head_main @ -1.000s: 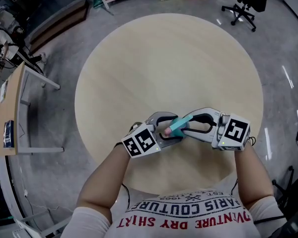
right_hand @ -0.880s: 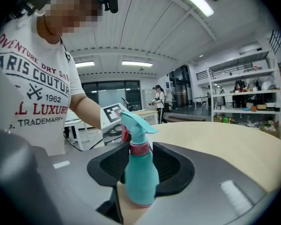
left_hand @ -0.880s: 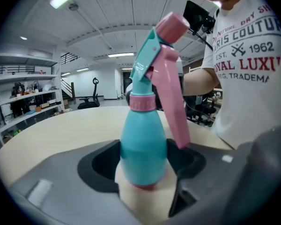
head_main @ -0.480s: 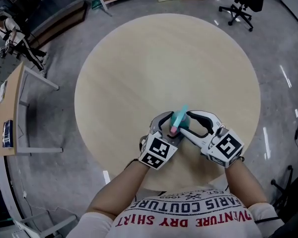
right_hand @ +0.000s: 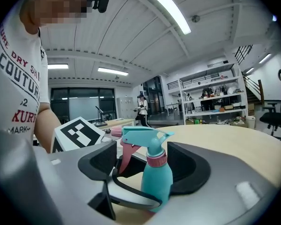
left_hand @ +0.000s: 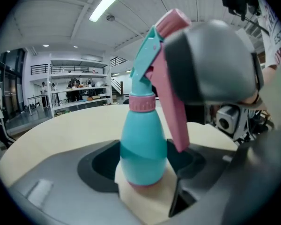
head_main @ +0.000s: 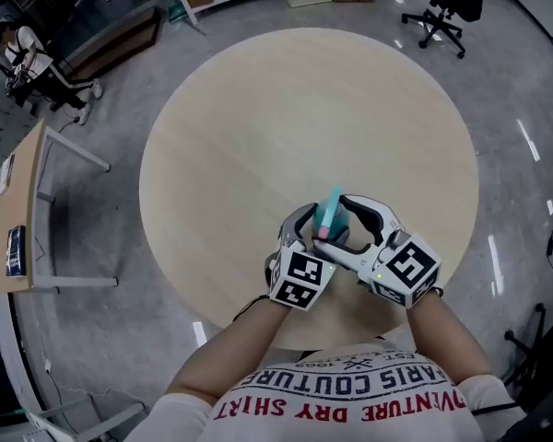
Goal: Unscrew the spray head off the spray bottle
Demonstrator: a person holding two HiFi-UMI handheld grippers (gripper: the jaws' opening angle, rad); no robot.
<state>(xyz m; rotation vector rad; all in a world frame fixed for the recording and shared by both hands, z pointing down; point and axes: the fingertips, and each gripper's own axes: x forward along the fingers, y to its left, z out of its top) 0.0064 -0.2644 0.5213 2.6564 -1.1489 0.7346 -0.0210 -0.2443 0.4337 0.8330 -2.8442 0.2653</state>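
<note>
**A:** Head view takes in the most: the whole round table [head_main: 258, 109], the person's forearms [head_main: 217, 357] coming up from the bottom edge, and the left gripper [head_main: 311, 233] and right gripper [head_main: 339, 224] meeting over the table's near part, with the bottle [head_main: 329, 210] between them. An office chair [head_main: 447, 7] stands well beyond the far rim.

**B:** Can you read the grip from up there?

**A:** No, the fingers overlap. Left gripper view settles its own. Its fingers [left_hand: 96, 165] are clamped low on the teal body, one pad on each side. The table shows under the base, but I cannot tell whether the base touches it.

**B:** And the right?

**A:** Right gripper view shows its fingers [right_hand: 189, 165] spread wide; they have just been opening. The spray head [right_hand: 145, 135] and pink collar [right_hand: 157, 161] stand between them with a gap on both sides, so nothing presses.

**B:** Anything only that view has?

**A:** The left gripper's marker cube [right_hand: 77, 132], and one left finger curving round the bottle's body. It also shows the nozzle pointing right and the pink trigger [right_hand: 125, 156] hanging on the left.

**B:** And the left view alone?

**A:** One right finger looming large and grey at upper right, covering part of the spray head, with the trigger dropping below it.
</note>
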